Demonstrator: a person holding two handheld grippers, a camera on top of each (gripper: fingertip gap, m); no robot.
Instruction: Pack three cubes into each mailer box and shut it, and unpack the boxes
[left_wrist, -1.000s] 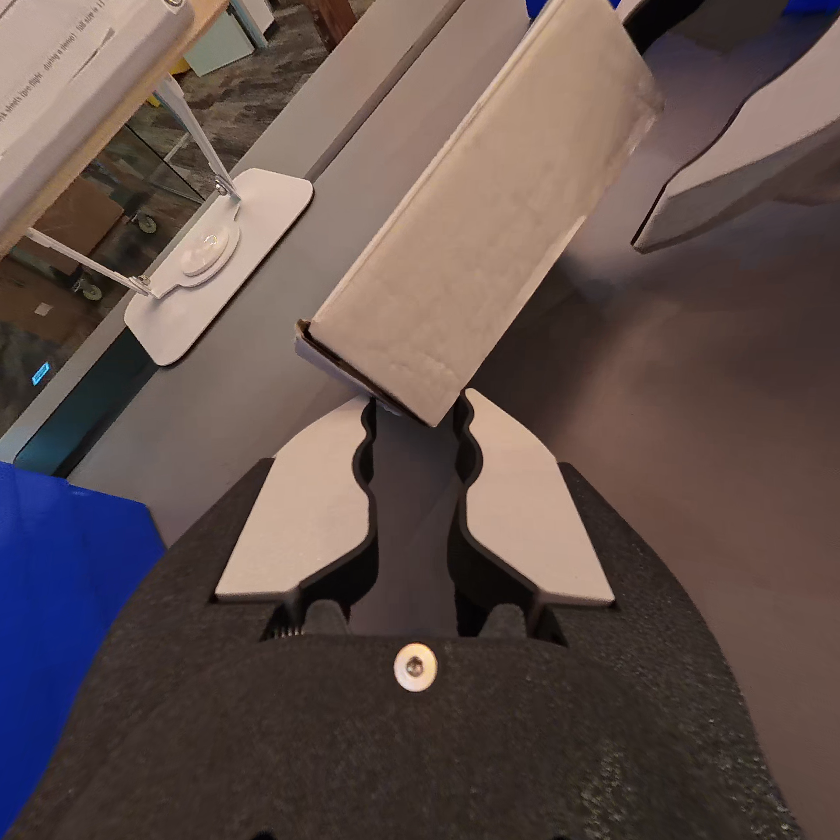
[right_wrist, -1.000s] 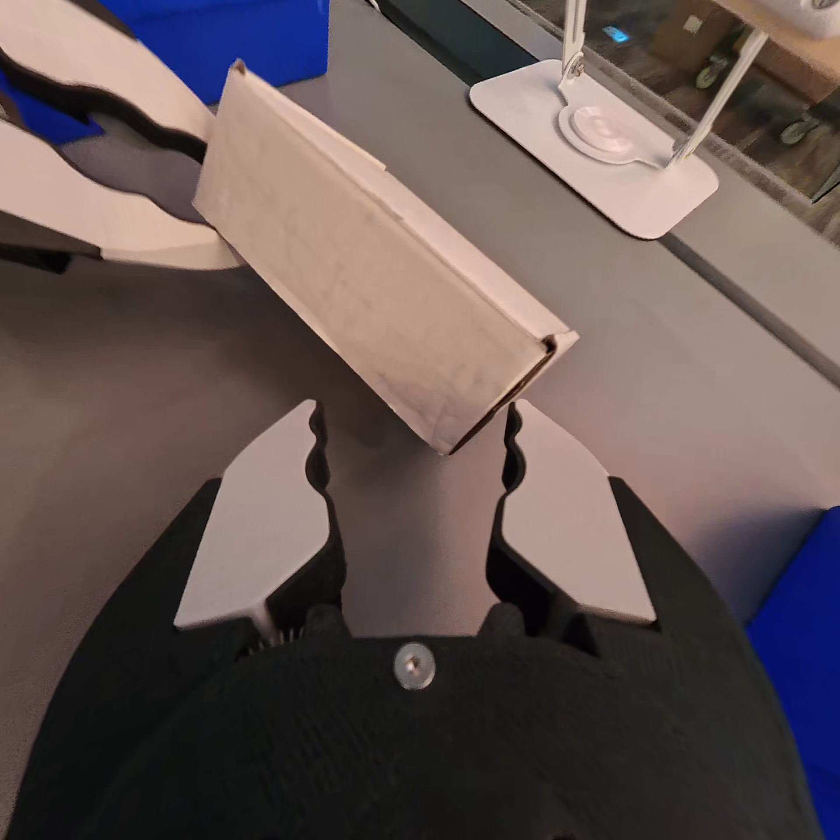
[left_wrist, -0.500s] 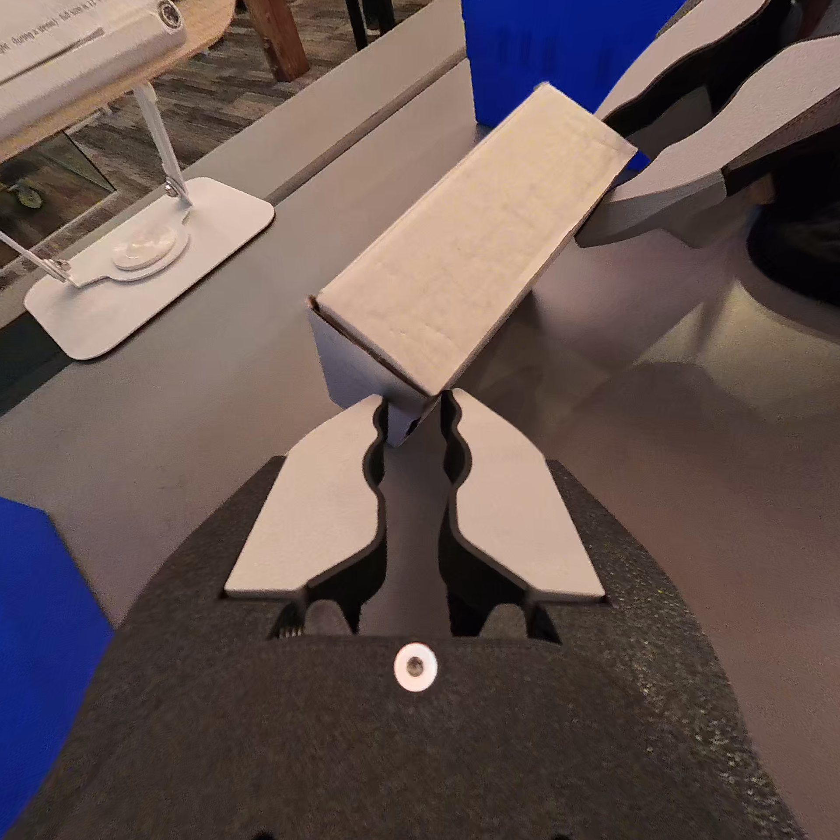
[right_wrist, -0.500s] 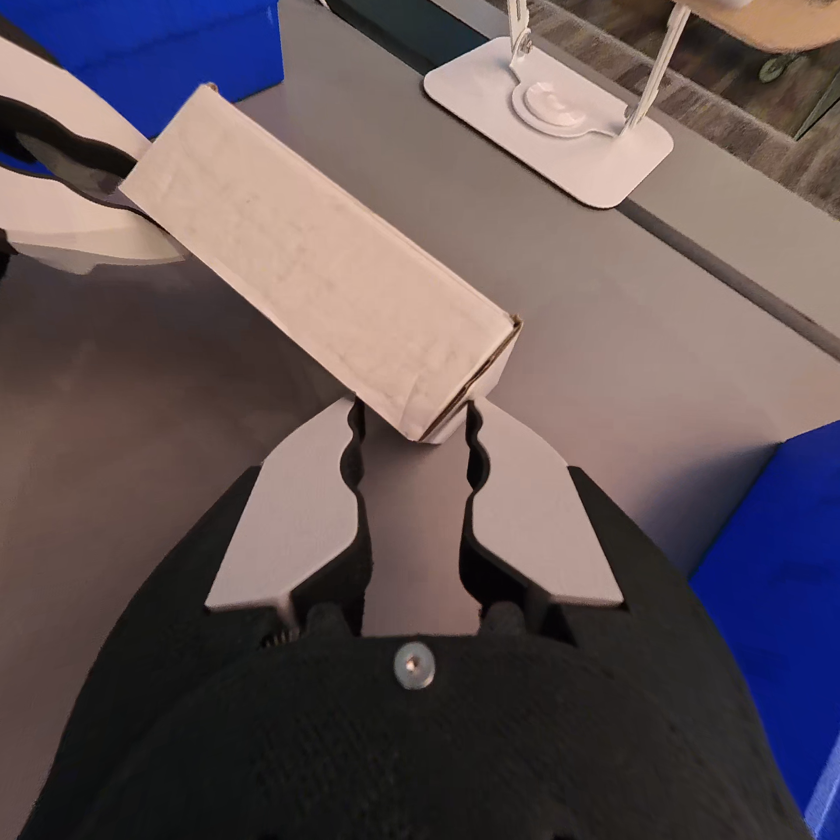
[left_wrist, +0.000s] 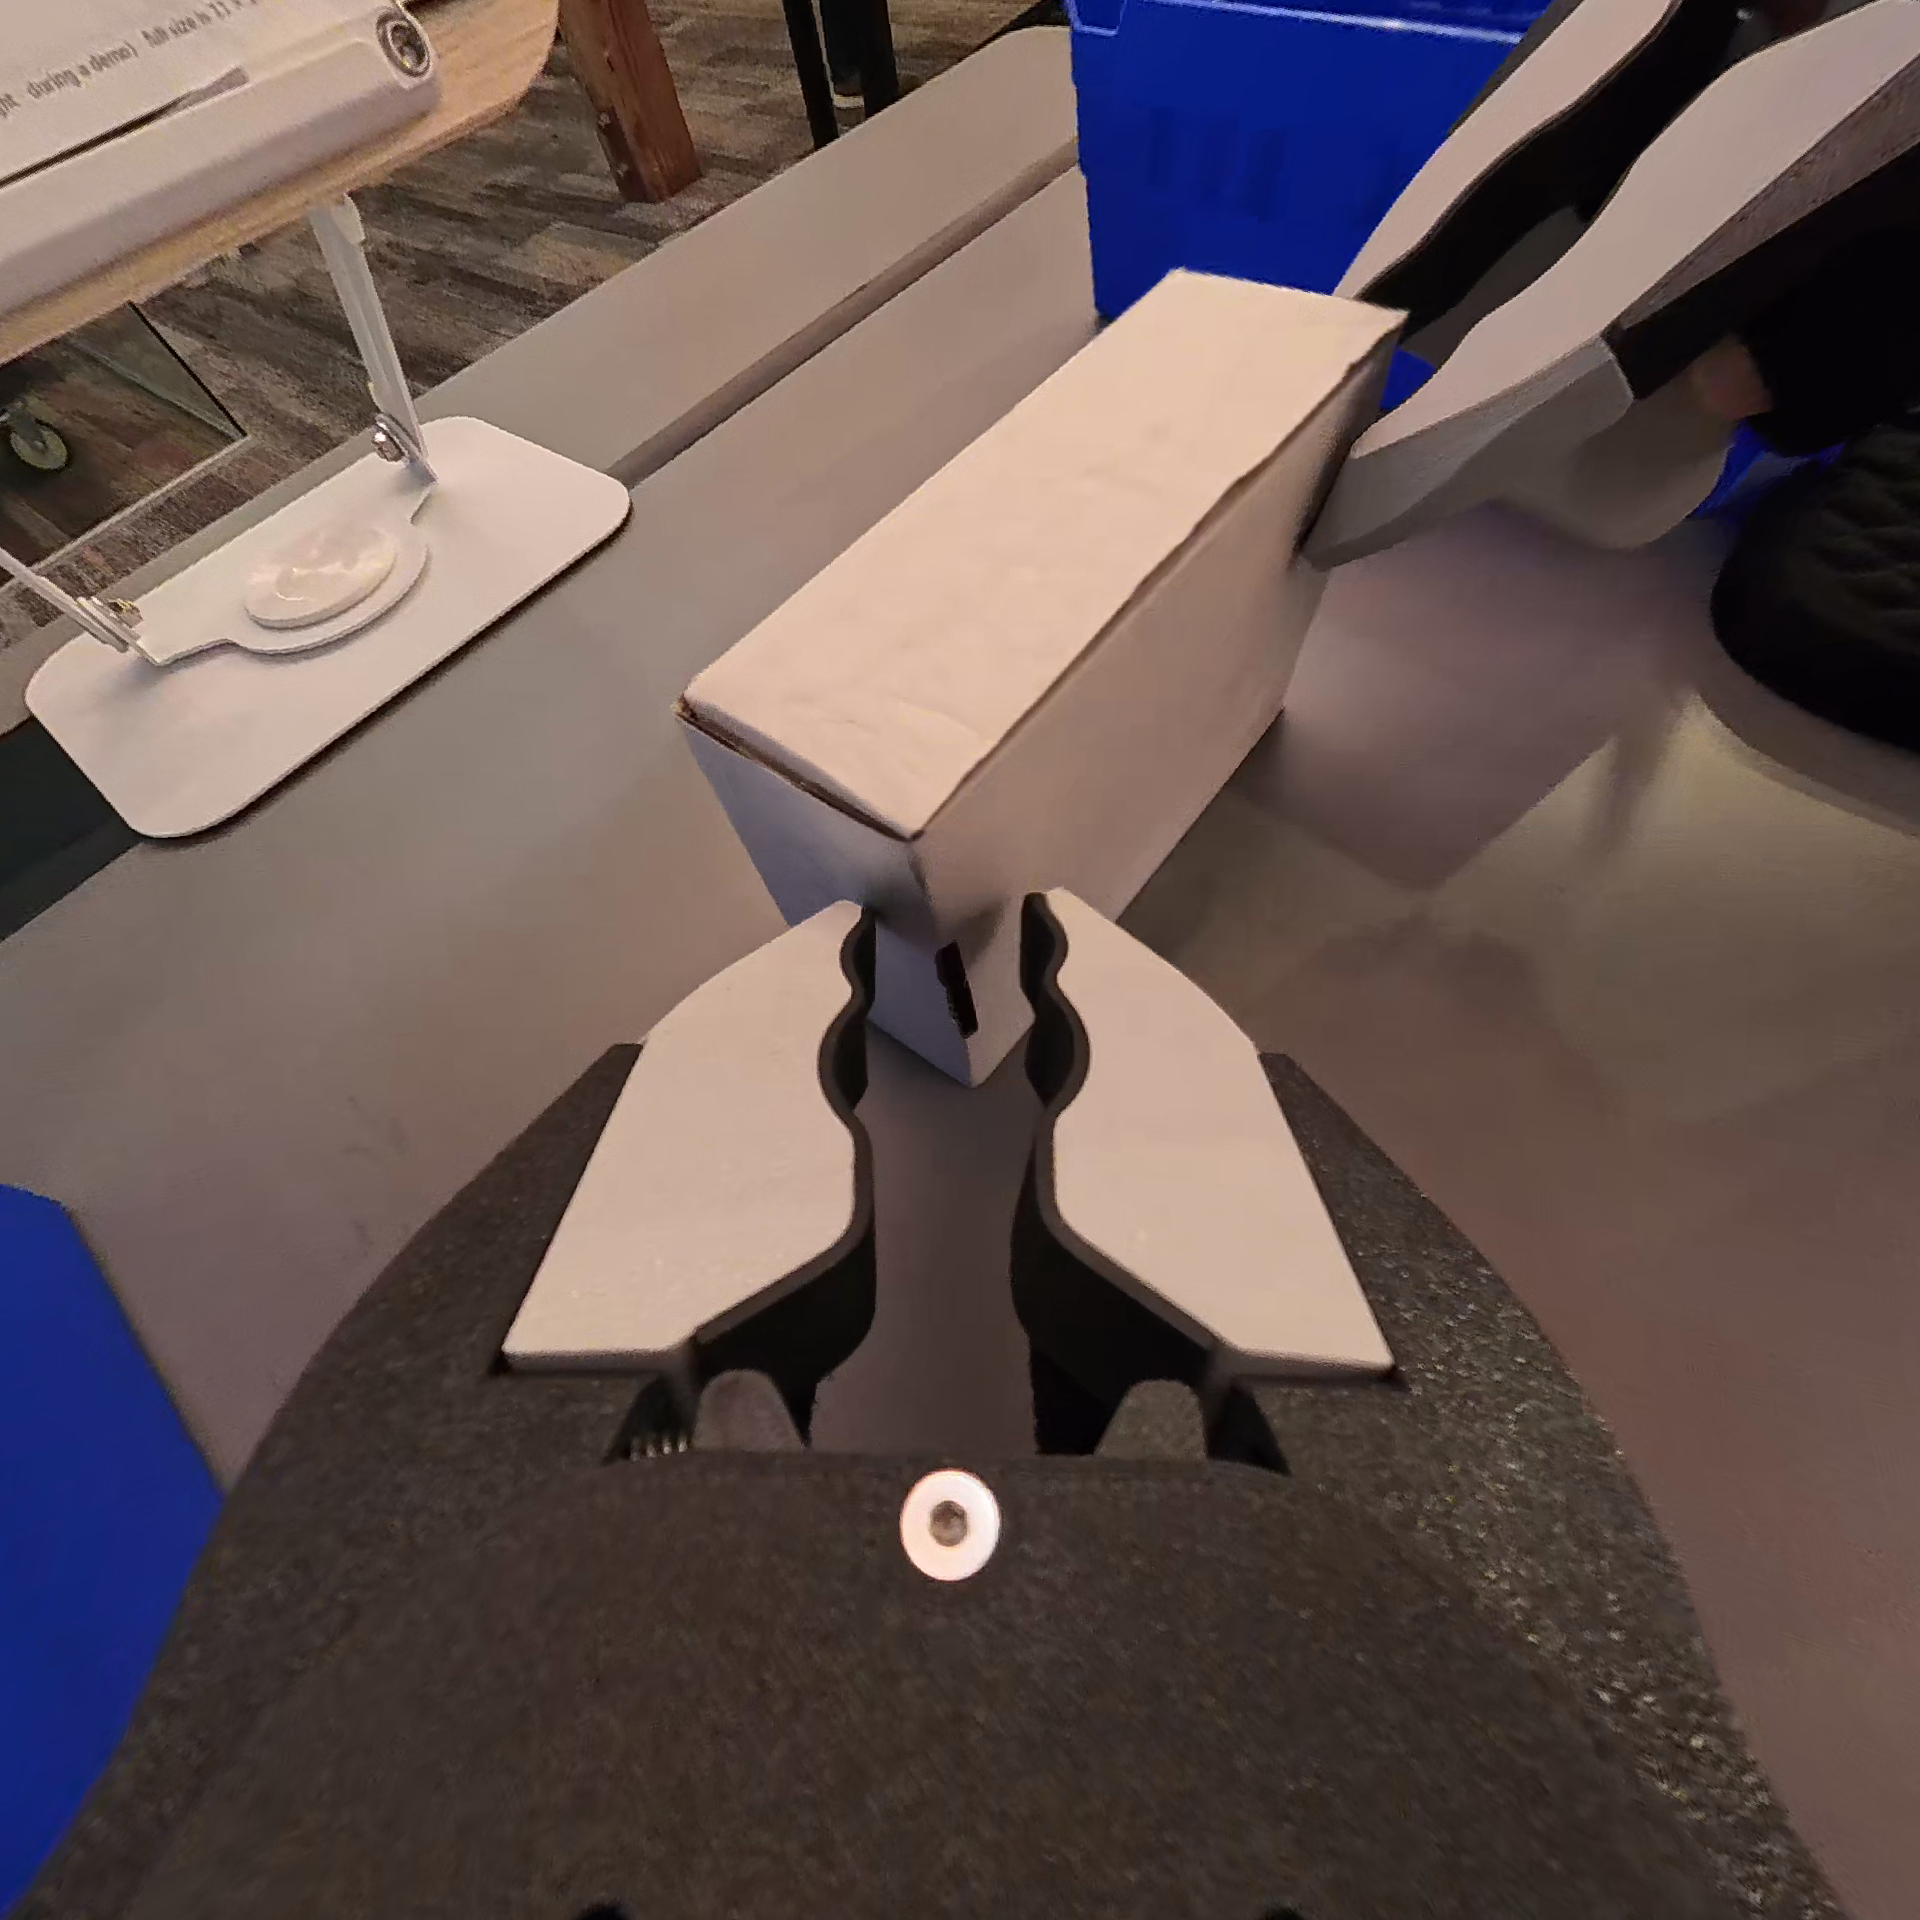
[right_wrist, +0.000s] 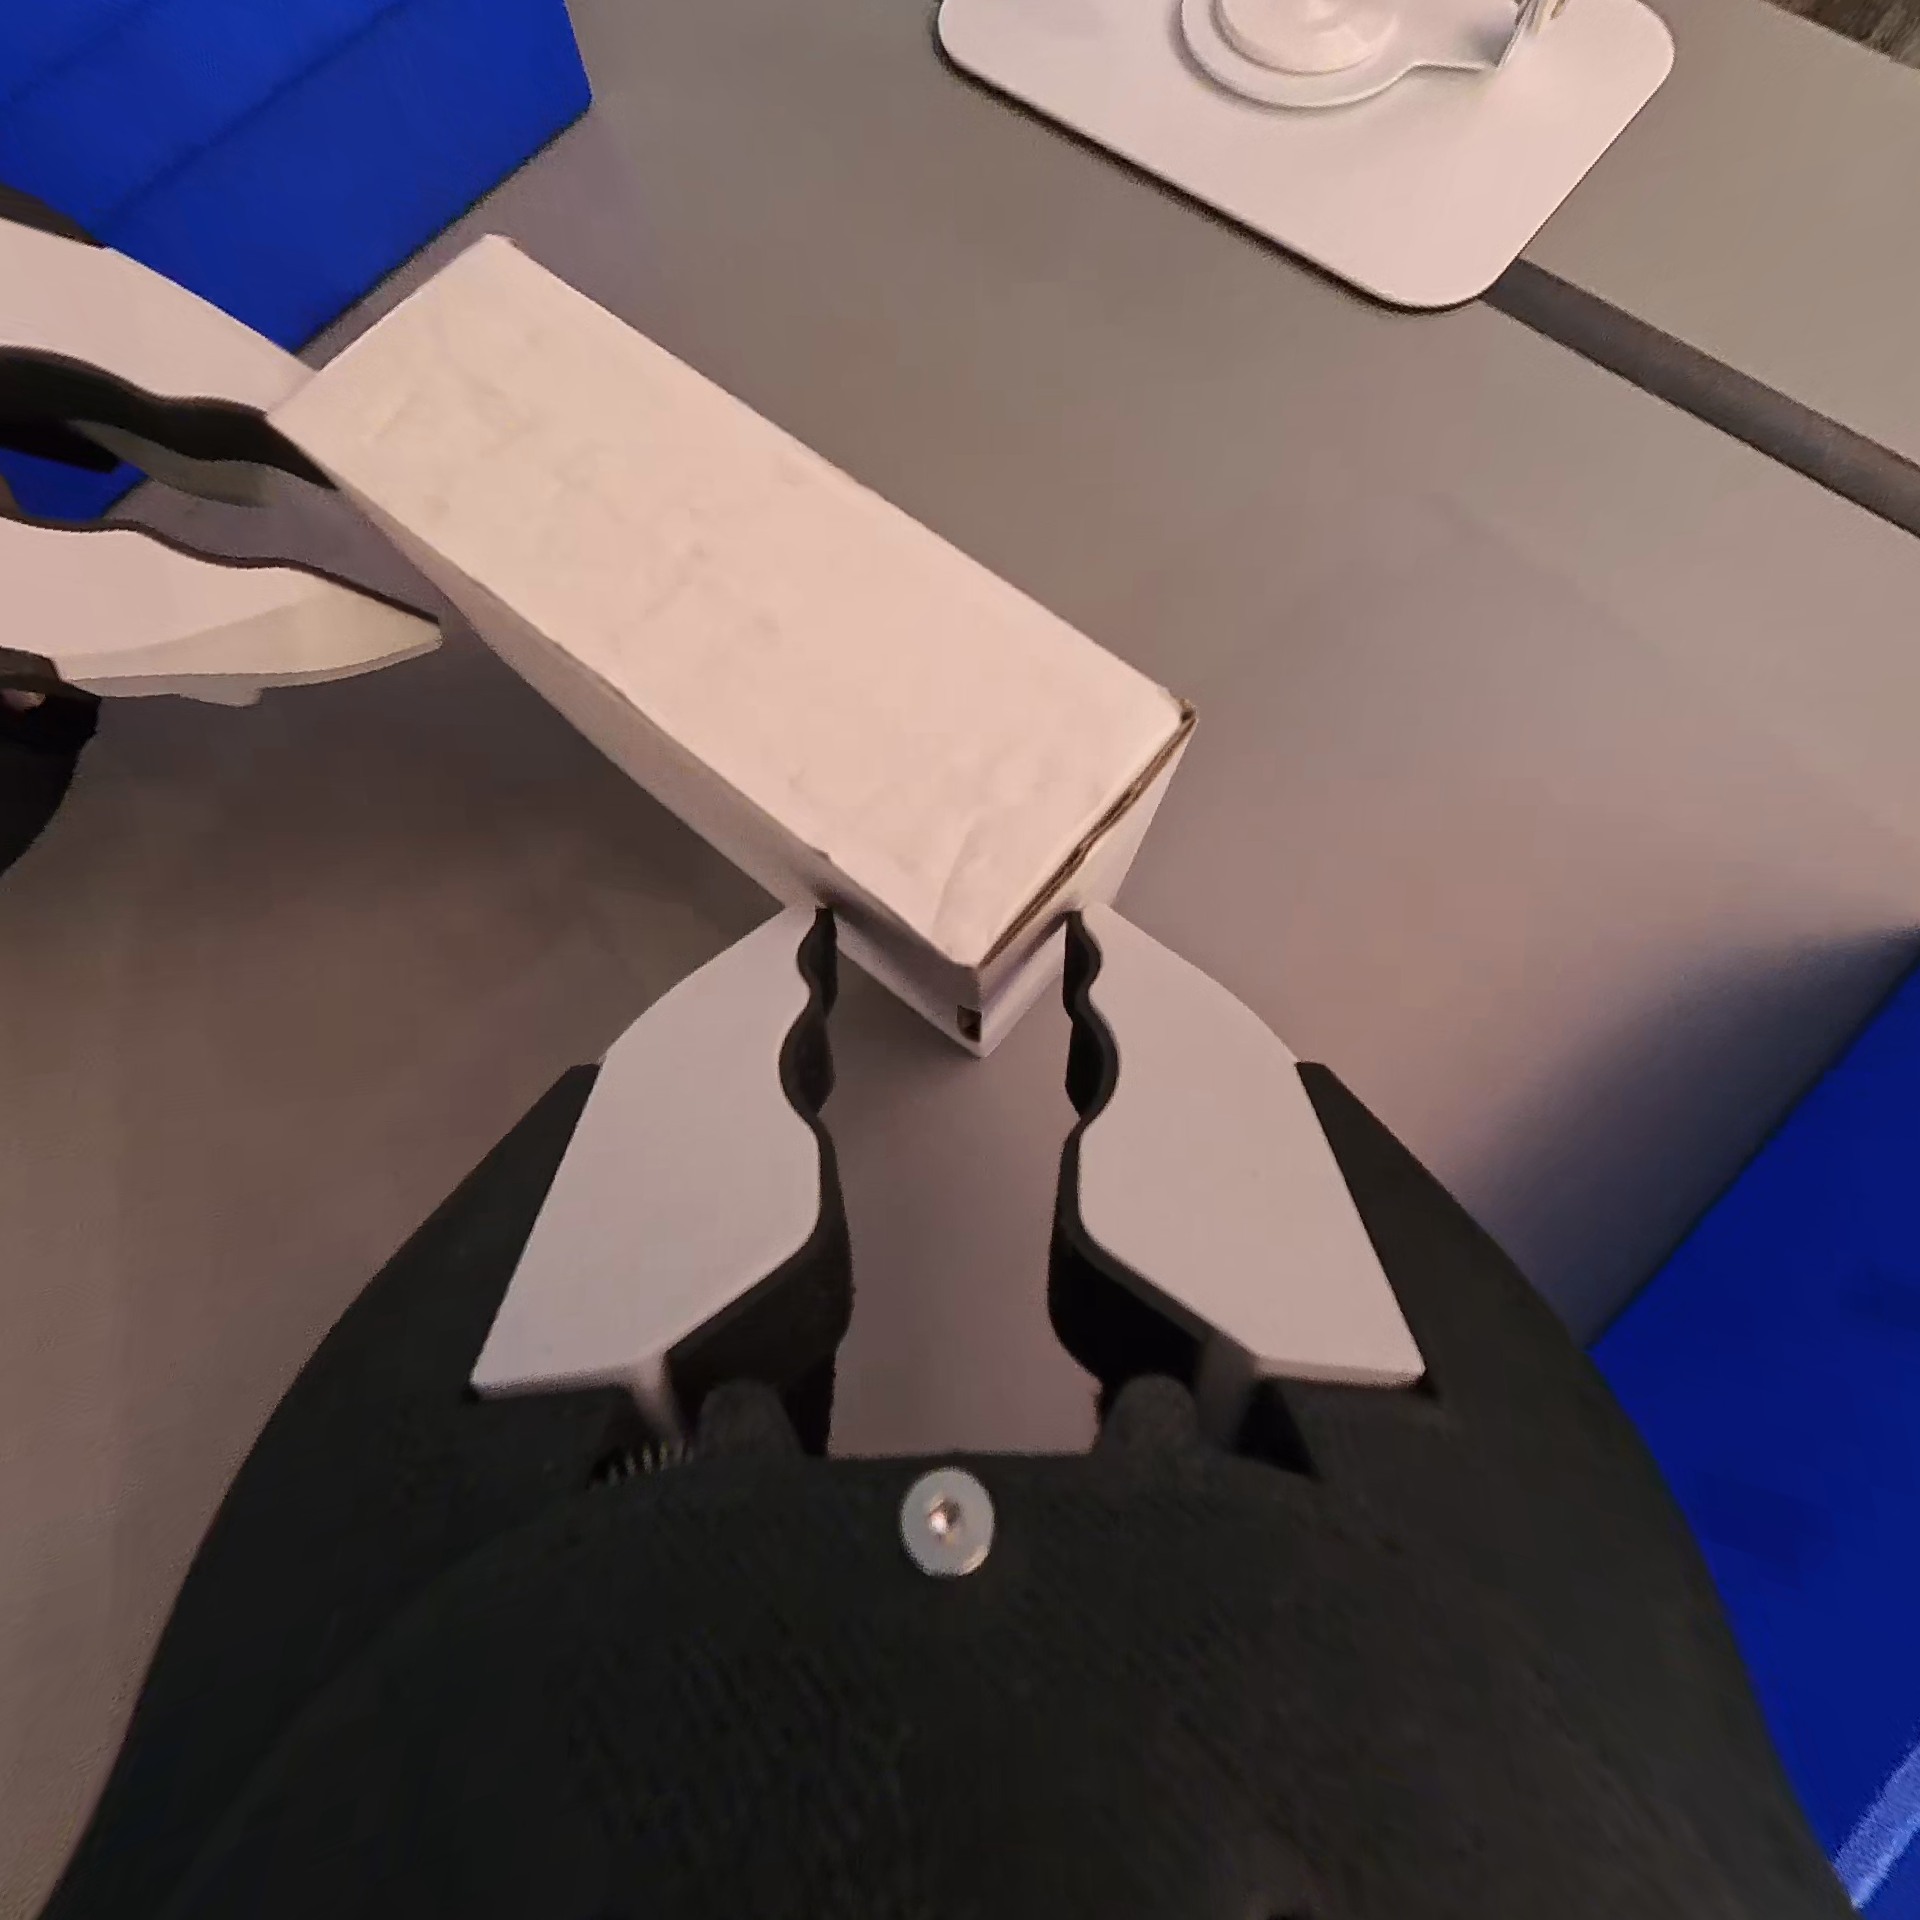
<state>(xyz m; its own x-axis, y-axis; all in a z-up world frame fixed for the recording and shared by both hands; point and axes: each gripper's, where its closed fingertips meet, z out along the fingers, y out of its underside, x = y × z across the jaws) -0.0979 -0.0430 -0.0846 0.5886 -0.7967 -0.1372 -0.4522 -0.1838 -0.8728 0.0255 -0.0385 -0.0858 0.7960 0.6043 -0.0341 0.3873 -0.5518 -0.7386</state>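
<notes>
We hold closed white mailer box (left_wrist: 1039, 582) at both ends above grey table (left_wrist: 312, 1039). Left gripper (left_wrist: 943, 966) narrow, pinching one corner; right gripper (right_wrist: 948, 971) pinching opposite corner. Step, we judge: carrying or setting down shut box. Next: lower flat, release. Contents hidden. Blue bins (left_wrist: 1226, 156) nearby, insides unseen.

We see one white mailer box (left_wrist: 1049, 634) (right_wrist: 727, 623), long and narrow with its lid shut and a brown cardboard edge showing at each end seam, lying level on its broad side, its near corner in each wrist view sitting between that view's own jaws.
</notes>
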